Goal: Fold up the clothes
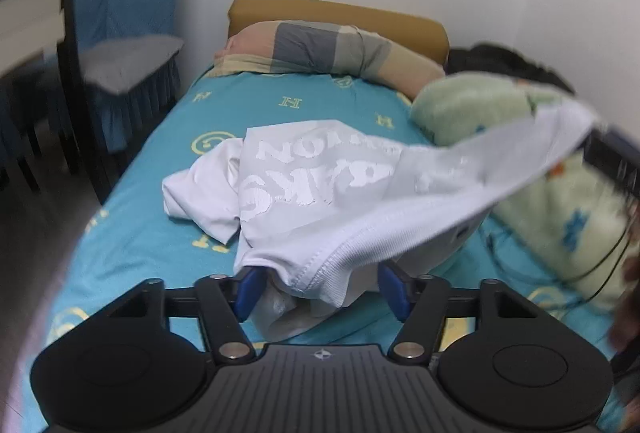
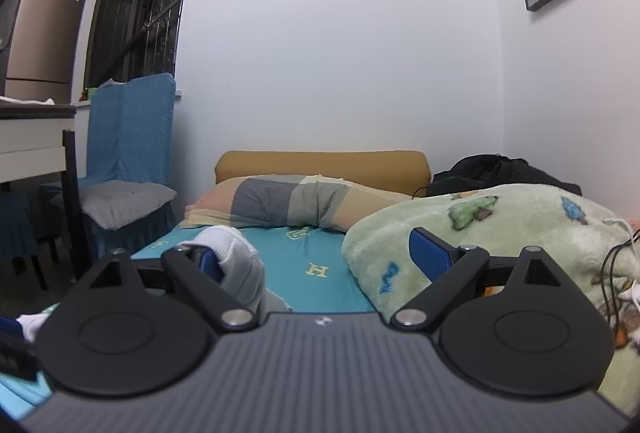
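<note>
Our left gripper (image 1: 320, 289), low in the left wrist view, has its blue pads spread, with the ribbed hem of the white T-shirt (image 1: 320, 185) draped loosely between them and not pinched. Our right gripper (image 2: 320, 261) also stands wide open; a bunched corner of the shirt clings against its left pad (image 2: 210, 263), while the other pad is bare. From there the shirt sags across the middle of the left wrist frame onto the teal bedsheet (image 1: 160, 233), one edge lifted toward the right, its print showing reversed. We judge it light, limp and unable to hold any shape, so it will slump wherever it is unsupported. The stitched hem and the shoulder seams look like the firmest places to pinch. A green fleece blanket (image 2: 500, 233) crowds the right side.
</note>
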`<state>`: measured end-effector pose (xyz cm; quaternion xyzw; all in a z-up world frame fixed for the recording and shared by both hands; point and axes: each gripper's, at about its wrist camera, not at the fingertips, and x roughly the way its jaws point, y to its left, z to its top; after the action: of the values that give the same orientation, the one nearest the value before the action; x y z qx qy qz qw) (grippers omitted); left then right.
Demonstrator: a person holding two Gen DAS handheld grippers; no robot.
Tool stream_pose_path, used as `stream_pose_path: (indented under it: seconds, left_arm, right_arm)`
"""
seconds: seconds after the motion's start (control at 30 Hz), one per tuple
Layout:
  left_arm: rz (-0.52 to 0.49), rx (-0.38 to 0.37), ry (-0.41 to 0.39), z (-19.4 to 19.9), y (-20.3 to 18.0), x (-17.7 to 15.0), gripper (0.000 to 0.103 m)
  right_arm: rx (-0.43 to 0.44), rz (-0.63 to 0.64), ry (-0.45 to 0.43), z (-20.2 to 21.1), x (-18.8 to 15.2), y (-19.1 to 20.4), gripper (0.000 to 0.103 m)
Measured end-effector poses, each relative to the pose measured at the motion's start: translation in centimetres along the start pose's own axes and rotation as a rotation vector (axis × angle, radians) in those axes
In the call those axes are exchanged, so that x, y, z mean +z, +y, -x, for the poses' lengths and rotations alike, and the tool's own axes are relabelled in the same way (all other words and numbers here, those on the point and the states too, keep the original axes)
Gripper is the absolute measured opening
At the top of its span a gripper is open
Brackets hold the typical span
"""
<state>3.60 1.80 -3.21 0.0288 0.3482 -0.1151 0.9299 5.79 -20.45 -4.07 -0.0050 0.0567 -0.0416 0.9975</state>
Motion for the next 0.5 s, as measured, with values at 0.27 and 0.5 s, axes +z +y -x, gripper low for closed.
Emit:
stream_pose_path:
  seconds: [0.27,0.5]
  left_arm:
    - [-0.059,0.29,-0.262,1.6,-1.3,0.5,0.081]
    - [-0.018,0.285,-0.3,2.2,-0.1,1.9,0.089]
  right_arm:
    - [-0.005,-0.037,0.001,-0.2,0.3,-0.5,0.093]
    - [0.01,-0.03,0.041,-0.8,-0.4,-0.4,0.093]
